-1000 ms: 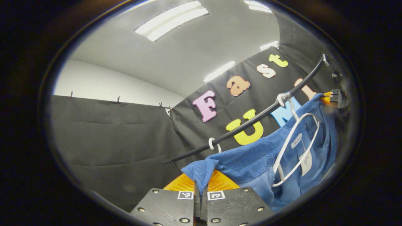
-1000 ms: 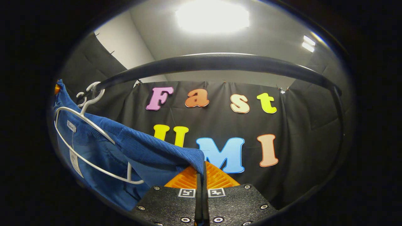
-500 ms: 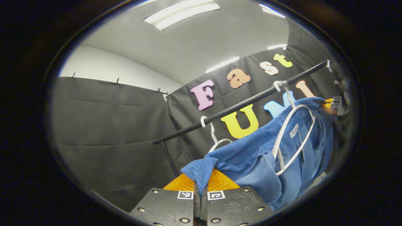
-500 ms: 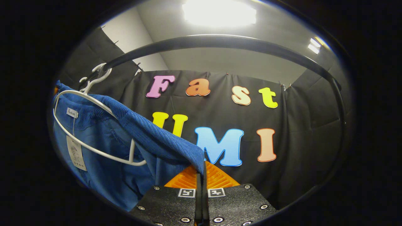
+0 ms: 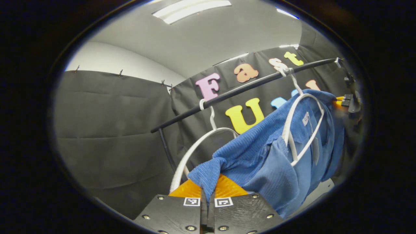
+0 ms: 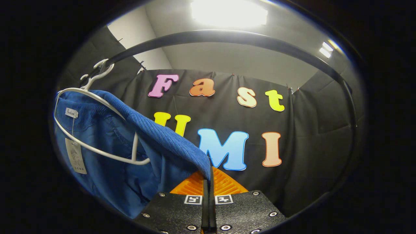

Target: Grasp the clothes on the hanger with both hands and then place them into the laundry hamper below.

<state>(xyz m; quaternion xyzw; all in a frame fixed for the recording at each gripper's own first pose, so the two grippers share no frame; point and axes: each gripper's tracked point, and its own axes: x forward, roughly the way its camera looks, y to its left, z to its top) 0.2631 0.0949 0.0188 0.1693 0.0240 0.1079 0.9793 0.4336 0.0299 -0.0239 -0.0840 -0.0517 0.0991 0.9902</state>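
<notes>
In the left gripper view, the left gripper (image 5: 207, 195) has its fingers pressed together on a corner of the blue garment (image 5: 260, 156), which climbs from the tips toward two o'clock, up to the white hanger (image 5: 300, 130) that hooks over the black rail (image 5: 240, 89). The cloth's long axis runs taut along that diagonal, and at its far end, near three o'clock, the other gripper (image 5: 349, 102) shows at the opposite corner. An empty second hanger (image 5: 198, 143) hangs at eleven o'clock from the tips. Against the frame one second back, the rail sits higher in view and the empty hanger has come into sight, so this hand has dropped and drawn the cloth with it. In the right gripper view, the right gripper (image 6: 208, 191) is likewise clamped on a garment (image 6: 136, 152) corner, the ribbed edge rising from the tips toward ten o'clock to the hanger (image 6: 97, 130), whose hook (image 6: 97, 70) sits on the rail (image 6: 227, 35). A second ago the hanger loop lay lower in frame and less cloth was showing; now the fabric hangs fuller. Judging by this, the garment is stretched between both hands with the hanger inside it, so the coming pull must clear the neck off the hanger before lowering; the hamper lies below, out of sight here.
</notes>
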